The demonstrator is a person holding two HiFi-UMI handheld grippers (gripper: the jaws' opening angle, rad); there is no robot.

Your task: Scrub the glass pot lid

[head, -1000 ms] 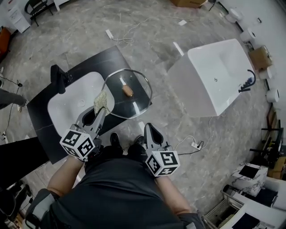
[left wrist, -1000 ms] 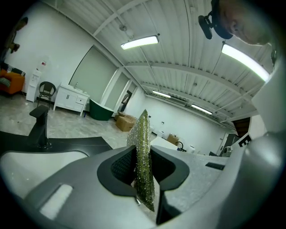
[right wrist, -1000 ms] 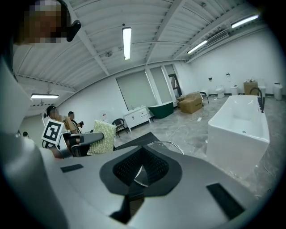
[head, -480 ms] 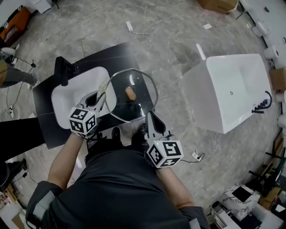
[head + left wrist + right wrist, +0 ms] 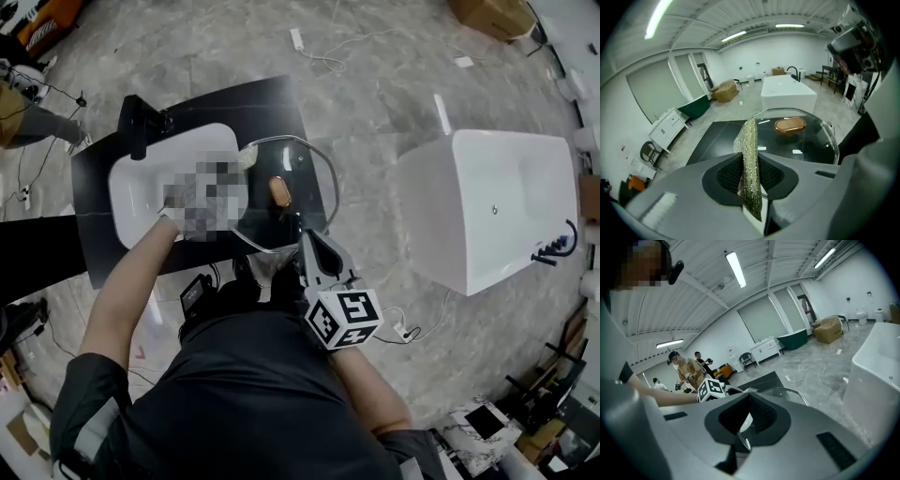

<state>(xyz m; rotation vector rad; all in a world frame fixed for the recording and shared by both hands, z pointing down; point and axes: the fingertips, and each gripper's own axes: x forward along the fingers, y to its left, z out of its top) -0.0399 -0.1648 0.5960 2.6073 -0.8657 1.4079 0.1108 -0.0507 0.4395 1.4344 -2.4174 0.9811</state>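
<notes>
The round glass pot lid [image 5: 298, 159] with a brown handle [image 5: 278, 191] lies tilted over the black counter's right part. My right gripper [image 5: 307, 240] is shut on the lid's near rim; in the right gripper view the glass edge [image 5: 742, 440] sits between the right gripper's [image 5: 743, 430] jaws. My left gripper [image 5: 751, 180] is shut on a green-gold scrub pad [image 5: 749, 140] that stands upright, just short of the lid [image 5: 811, 140] and its handle [image 5: 790, 125]. In the head view a mosaic patch hides the left gripper; only the pad's tip [image 5: 247, 154] shows at the lid's far-left rim.
A white basin [image 5: 141, 178] is set in the black counter [image 5: 225, 108], with a black faucet [image 5: 139, 125] at its far end. A white bathtub [image 5: 497, 211] stands to the right. Cables lie on the floor. People [image 5: 684, 369] stand in the background.
The left gripper has carried the pad forward along the lid's left side to its far-left rim. The right gripper has come up to the lid's near rim.
</notes>
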